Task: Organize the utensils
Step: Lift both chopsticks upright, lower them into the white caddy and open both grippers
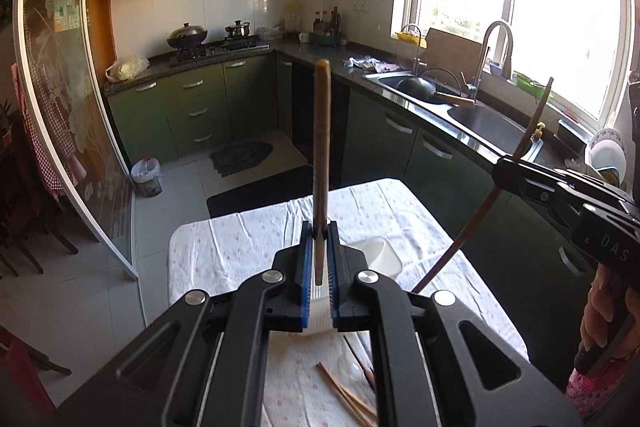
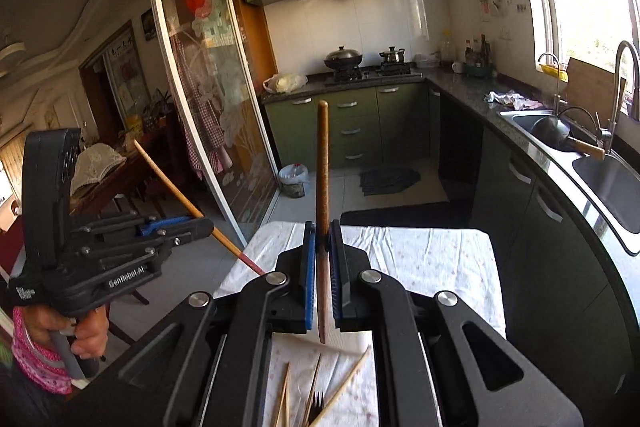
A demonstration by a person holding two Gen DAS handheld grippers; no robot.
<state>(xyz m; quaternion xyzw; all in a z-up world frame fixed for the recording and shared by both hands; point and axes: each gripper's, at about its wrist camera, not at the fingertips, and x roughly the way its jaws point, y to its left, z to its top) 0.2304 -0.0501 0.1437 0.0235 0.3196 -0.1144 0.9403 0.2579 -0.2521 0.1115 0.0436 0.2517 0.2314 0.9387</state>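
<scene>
Each claw clamps one upright chopstick above the table.

Left claw [image 1: 320, 251] grips its chopstick [image 1: 321, 147] low; right claw [image 2: 323, 255] pinches another [image 2: 322, 179], both pointing to 12 o'clock. Judged light, stiff, slippery: hold mid-shaft. White holder [image 1: 380, 253] waits at 1 o'clock.

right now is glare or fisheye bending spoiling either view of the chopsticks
Left wrist view: the window is blown out white, yet the chopstick in the jaws stays sharp. Right wrist view: glare only at the right edge; the sliding door frame bows, its chopstick is clear.
</scene>
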